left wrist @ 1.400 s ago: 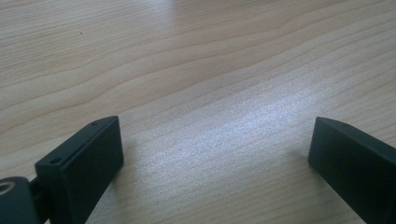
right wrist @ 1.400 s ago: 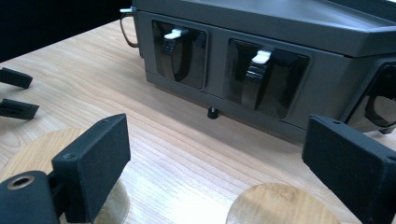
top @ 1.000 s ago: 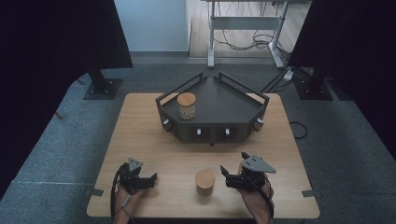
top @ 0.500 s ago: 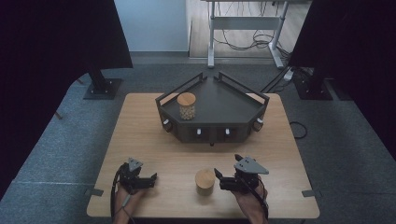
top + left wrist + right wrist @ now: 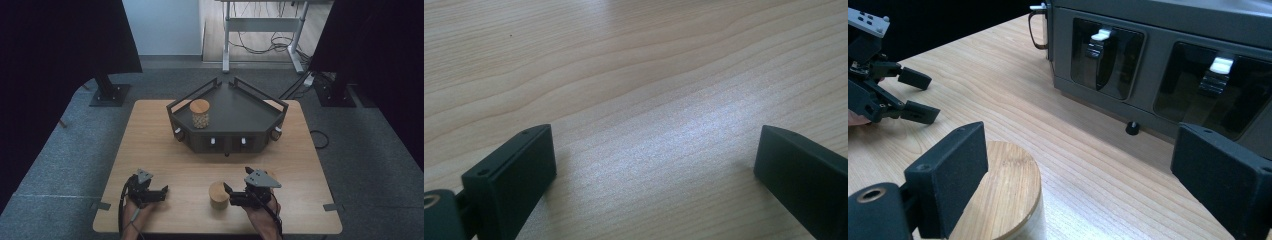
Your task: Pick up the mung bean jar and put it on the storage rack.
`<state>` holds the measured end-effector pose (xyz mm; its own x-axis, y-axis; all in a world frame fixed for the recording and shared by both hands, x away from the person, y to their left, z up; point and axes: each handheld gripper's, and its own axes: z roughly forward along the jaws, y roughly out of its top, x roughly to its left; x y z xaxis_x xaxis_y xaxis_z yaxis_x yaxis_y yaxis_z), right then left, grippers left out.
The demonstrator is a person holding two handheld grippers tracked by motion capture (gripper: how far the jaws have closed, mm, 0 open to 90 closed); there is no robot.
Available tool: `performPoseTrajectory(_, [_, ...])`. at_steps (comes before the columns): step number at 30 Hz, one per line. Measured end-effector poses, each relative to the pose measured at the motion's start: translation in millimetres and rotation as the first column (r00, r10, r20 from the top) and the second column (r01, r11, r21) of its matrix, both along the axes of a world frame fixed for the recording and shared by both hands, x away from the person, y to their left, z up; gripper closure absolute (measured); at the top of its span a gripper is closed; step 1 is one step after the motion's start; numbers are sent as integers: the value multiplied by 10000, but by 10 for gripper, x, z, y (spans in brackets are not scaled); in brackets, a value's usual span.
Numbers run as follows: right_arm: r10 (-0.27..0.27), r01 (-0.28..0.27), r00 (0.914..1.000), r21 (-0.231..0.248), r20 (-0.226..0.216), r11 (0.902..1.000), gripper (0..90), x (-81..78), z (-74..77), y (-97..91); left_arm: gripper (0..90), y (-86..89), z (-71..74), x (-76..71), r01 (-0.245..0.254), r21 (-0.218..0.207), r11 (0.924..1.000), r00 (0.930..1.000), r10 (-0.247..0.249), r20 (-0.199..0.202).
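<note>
A small jar with a round wooden lid [image 5: 219, 194] stands near the table's front edge. My right gripper [image 5: 230, 196] is open just to its right, fingertips close to the jar. In the right gripper view the lid [image 5: 1003, 195] sits beside the left jaw, partly behind it, and not between the jaws of this gripper [image 5: 1078, 165]. My left gripper [image 5: 162, 194] rests open at the front left, over bare wood; between its jaws [image 5: 651, 150] there is nothing. A second jar with a wooden lid [image 5: 200, 113] stands on the dark angular tray unit [image 5: 250, 112].
The tray unit has a raised rail and a front face with two white toggle switches [image 5: 1100, 37] and knobs at the corners. The wooden table [image 5: 150, 135] has open wood between the unit and the grippers. The left gripper [image 5: 908, 95] appears far left in the right gripper view.
My right gripper has slid left along the front of the table, closing in on the near jar. The left gripper and both jars have stayed put.
</note>
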<state>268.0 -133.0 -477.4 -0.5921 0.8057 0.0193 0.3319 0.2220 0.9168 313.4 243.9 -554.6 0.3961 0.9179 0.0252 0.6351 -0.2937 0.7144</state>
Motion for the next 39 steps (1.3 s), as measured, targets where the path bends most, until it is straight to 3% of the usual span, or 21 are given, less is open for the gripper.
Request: performPoseTrajectory(39, [1088,-1088,9941,257,5,9937,73,-128,-128,298,32,-2,-1,0,-10,-19,10000,10000,10,10])
